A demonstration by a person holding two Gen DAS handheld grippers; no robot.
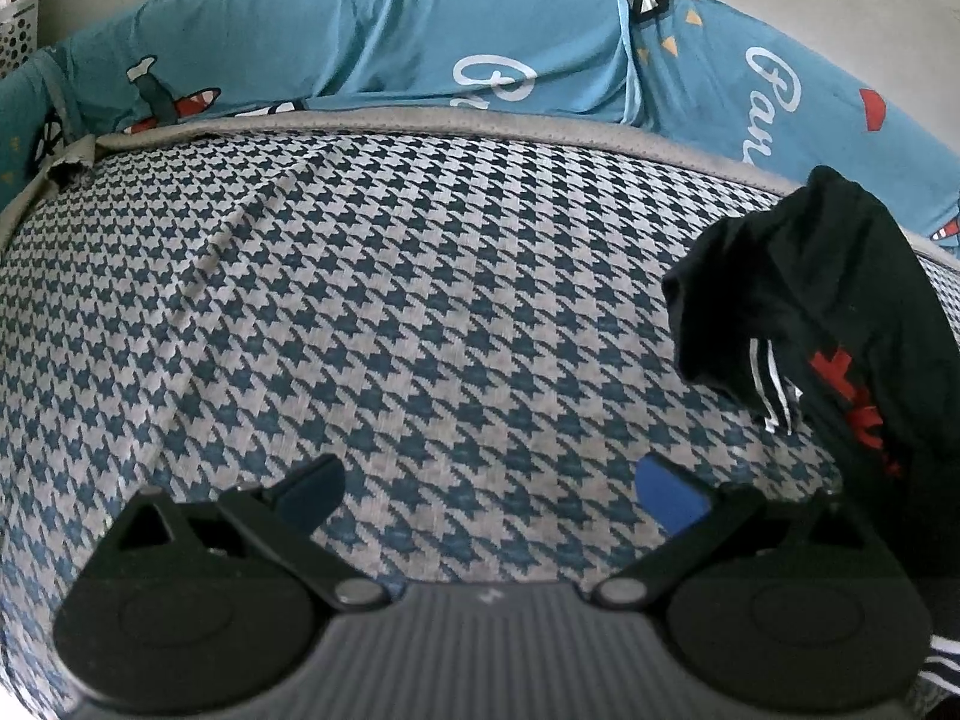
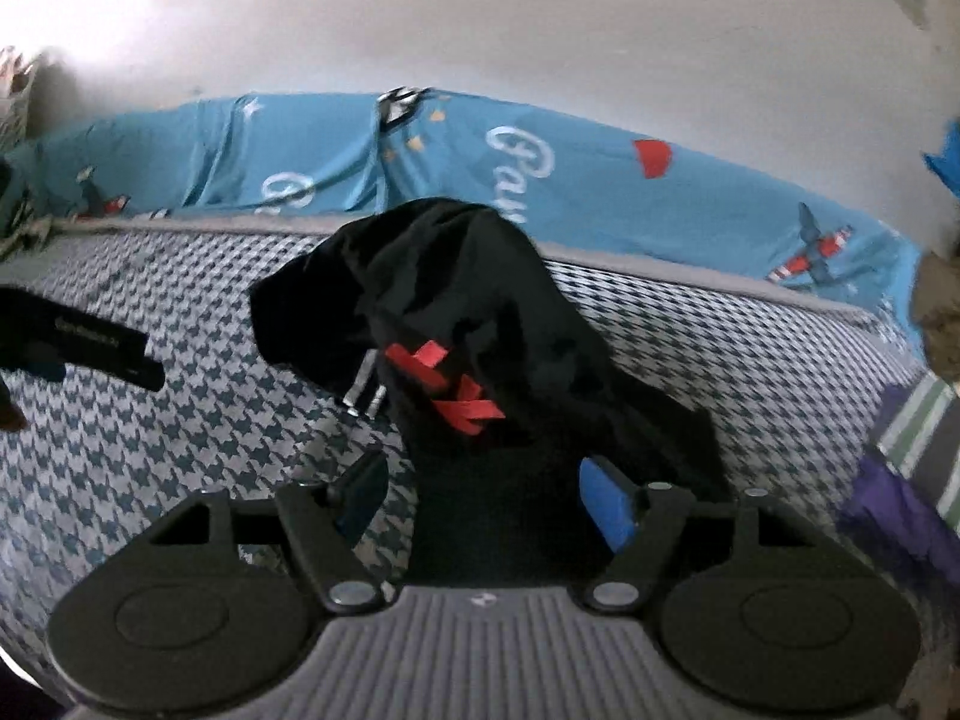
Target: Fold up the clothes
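The black garment (image 2: 480, 324) rises bunched between the half-spread pads of the right claw (image 2: 486, 501), far nearer it than the wide-open, empty left claw (image 1: 492, 489).

Black garment (image 2: 474, 312) heaped on the houndstooth mattress cover (image 1: 420, 300), right of the left gripper (image 1: 489, 492) and directly ahead of the right gripper (image 2: 480, 498), a fold of it lying between that gripper's jaws. Printed sheet (image 1: 372, 42) bunched behind the mattress edge, against the wall (image 2: 480, 18). Perforated basket (image 1: 18, 30) at far left. Striped cloth (image 2: 918, 420) at far right.
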